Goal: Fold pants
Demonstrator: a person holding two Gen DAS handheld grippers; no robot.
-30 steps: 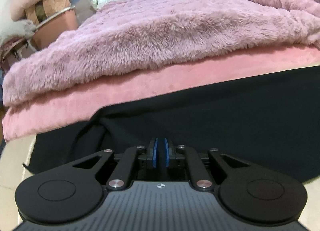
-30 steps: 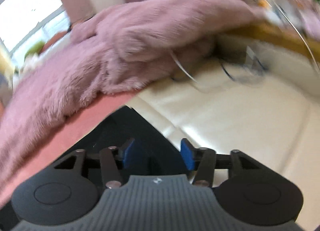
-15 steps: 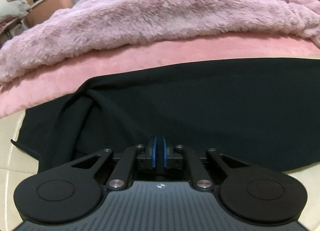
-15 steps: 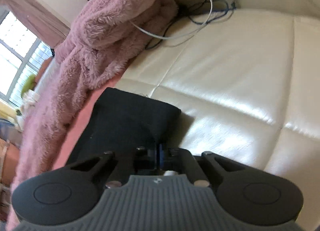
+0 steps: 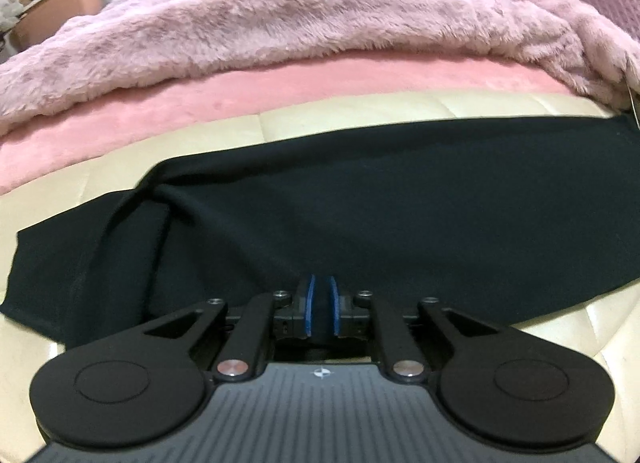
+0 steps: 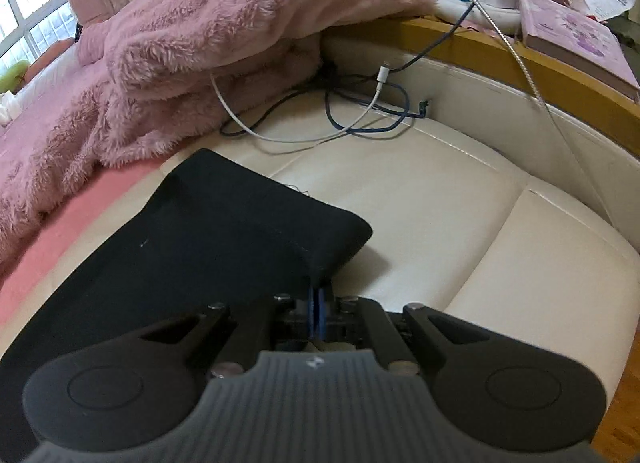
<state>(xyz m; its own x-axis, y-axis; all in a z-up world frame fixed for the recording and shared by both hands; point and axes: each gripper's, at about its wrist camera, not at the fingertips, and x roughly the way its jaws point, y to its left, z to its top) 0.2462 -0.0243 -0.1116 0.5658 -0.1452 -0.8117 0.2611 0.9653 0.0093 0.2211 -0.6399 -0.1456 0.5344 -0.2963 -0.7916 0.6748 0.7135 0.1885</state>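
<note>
Nearby, cables (image 6: pixel 320 135) beside fluffy blanket (image 6: pixel 208 43).

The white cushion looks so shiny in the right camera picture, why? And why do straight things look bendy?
Right wrist view: the cream cushion is glossy, so it mirrors light as pale glare; the wooden shelf edge bows because of the fisheye lens. Left wrist view: the black pants show little detail, and their far edge curves the same way.

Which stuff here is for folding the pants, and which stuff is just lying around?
For the job:
- black pants
- left gripper, shut on the pants
- right gripper, shut on the pants

Just lying around:
- fluffy pink blanket
- white charging cable
- dark blue cable
- purple book
</note>
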